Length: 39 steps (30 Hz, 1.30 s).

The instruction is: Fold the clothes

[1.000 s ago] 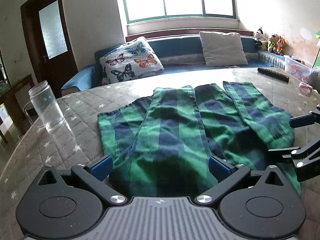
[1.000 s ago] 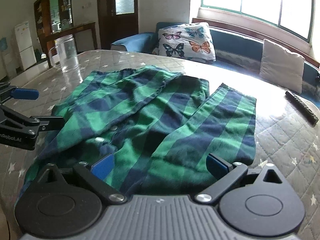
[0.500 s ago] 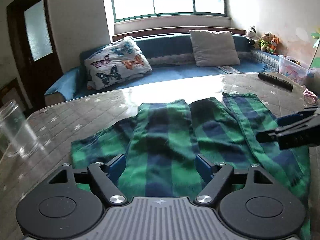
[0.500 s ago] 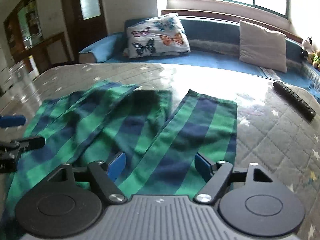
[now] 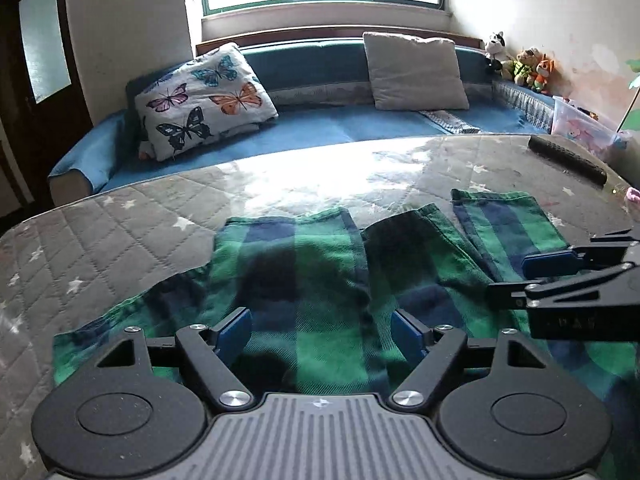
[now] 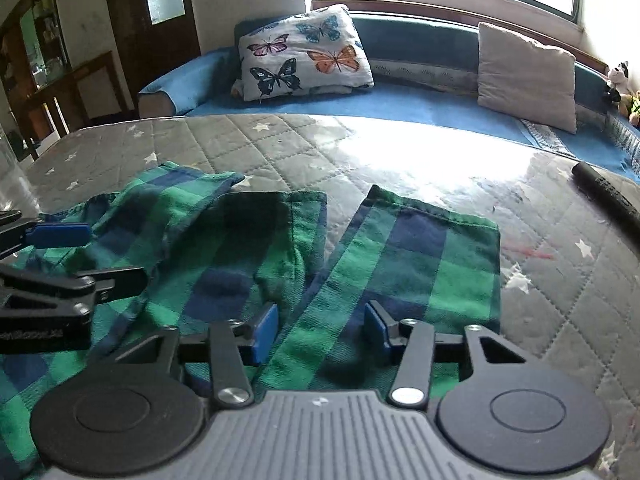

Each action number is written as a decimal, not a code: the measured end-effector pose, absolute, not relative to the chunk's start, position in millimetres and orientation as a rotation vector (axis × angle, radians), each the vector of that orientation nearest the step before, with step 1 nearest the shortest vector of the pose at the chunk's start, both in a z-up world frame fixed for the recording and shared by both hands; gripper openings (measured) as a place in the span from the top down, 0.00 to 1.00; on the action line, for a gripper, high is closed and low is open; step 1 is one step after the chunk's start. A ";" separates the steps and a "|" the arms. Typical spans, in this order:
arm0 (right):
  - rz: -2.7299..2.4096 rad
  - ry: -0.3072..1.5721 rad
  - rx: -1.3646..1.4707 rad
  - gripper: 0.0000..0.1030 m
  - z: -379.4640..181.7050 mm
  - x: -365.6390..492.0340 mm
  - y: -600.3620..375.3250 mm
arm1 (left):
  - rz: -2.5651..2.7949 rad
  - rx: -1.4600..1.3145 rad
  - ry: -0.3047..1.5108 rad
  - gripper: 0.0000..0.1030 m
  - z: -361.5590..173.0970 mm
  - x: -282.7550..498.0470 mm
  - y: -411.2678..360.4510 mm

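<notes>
A green-and-blue plaid garment [image 5: 304, 280] lies spread in long panels on the quilted grey table [image 5: 132, 232]. My left gripper [image 5: 322, 332] hovers low over its middle panel, open, with flat cloth under the blue pads and nothing pinched. My right gripper [image 6: 320, 330] is over the rightmost panel [image 6: 420, 264], its jaws partly narrowed but still open, with cloth beneath them. Each gripper shows in the other's view: the right gripper [image 5: 532, 276] at the right edge, the left gripper [image 6: 60, 252] at the left edge. The garment's near edge is hidden under the gripper bodies.
A black remote control [image 5: 568, 156] lies on the table's far right. Beyond the table's far edge runs a blue sofa [image 5: 340, 128] with a butterfly pillow [image 5: 204, 100] and a grey pillow [image 5: 416, 72]. A plastic box [image 5: 580, 128] stands at far right.
Both grippers moved forward over the garment toward its far hems. The jaws of both narrowed, the right more. The clear jar at the left dropped out of the left wrist view.
</notes>
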State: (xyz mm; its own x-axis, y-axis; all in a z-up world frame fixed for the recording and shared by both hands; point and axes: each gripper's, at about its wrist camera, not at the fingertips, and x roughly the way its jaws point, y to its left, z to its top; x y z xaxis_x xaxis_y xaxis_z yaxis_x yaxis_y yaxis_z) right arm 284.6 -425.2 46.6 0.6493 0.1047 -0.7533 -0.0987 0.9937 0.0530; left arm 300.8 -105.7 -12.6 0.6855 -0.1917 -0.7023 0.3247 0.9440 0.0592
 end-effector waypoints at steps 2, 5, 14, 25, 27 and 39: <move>0.118 0.852 0.017 0.65 46.4 284.2 -427.7 | -0.295 0.196 0.771 0.29 -16.2 303.9 -109.7; 0.120 0.847 0.033 0.76 47.2 281.8 -432.1 | -0.304 0.199 0.784 0.50 -19.9 306.2 -111.7; 0.087 0.821 0.088 0.94 54.1 268.9 -452.9 | -0.316 0.165 0.770 0.97 -16.8 301.7 -102.5; -0.017 0.729 0.147 0.95 84.6 210.7 -501.4 | -0.099 -0.025 0.625 0.98 50.7 241.8 1.2; -0.045 0.708 0.154 0.95 91.5 195.4 -511.5 | -0.035 -0.057 0.593 0.98 61.3 219.5 31.2; -0.209 0.668 0.200 0.95 101.5 95.3 -569.1 | 0.301 -0.233 0.517 0.98 67.3 72.9 183.4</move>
